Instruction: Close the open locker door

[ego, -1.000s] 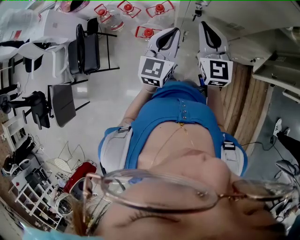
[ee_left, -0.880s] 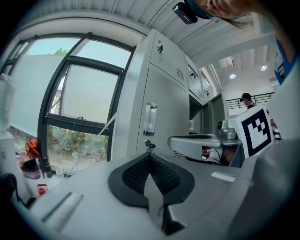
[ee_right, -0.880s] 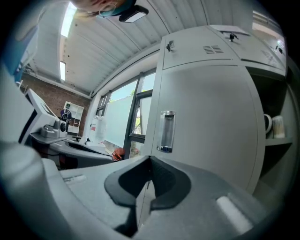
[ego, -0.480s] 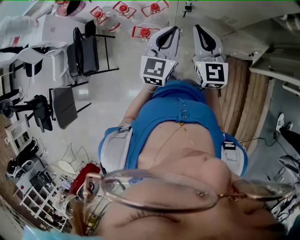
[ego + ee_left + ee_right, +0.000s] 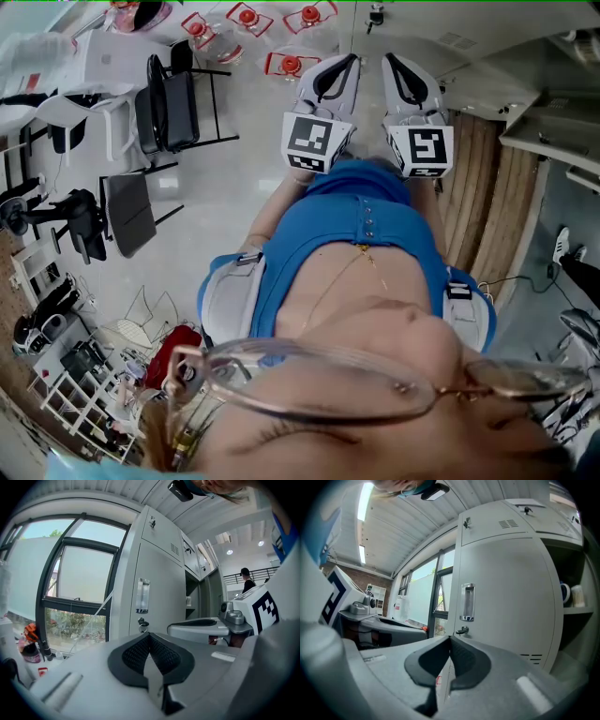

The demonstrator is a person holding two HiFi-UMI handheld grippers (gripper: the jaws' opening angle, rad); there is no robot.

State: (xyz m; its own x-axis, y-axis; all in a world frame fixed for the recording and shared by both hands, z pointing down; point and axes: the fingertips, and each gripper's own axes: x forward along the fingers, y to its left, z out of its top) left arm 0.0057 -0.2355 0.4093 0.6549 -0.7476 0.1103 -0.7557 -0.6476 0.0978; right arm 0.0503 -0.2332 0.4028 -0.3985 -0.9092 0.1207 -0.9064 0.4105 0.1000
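Note:
The grey locker door [image 5: 506, 597] fills the right gripper view straight ahead, with a clear handle [image 5: 467, 603] and a key in its lock [image 5: 461, 631]. To its right a compartment [image 5: 574, 602] stands open, a mug [image 5: 566, 592] on its shelf. The left gripper view shows the same door [image 5: 159, 592], its handle [image 5: 143, 596] and open compartments [image 5: 193, 603] beyond. My left gripper [image 5: 149, 635] and right gripper [image 5: 450, 639] are both shut with nothing in them, apart from the door. In the head view the left gripper [image 5: 347, 61] and right gripper [image 5: 394, 58] are side by side.
A window [image 5: 75, 588] lies left of the lockers, with bottles [image 5: 30, 644] on its sill. The head view shows black chairs [image 5: 173, 94], a white table [image 5: 103, 56], red-capped jugs [image 5: 291, 61] and a shelf unit [image 5: 66, 394]. A person [image 5: 246, 578] stands far off.
In the head view the right gripper has drifted a little left, closer to the left gripper. Both stay shut.

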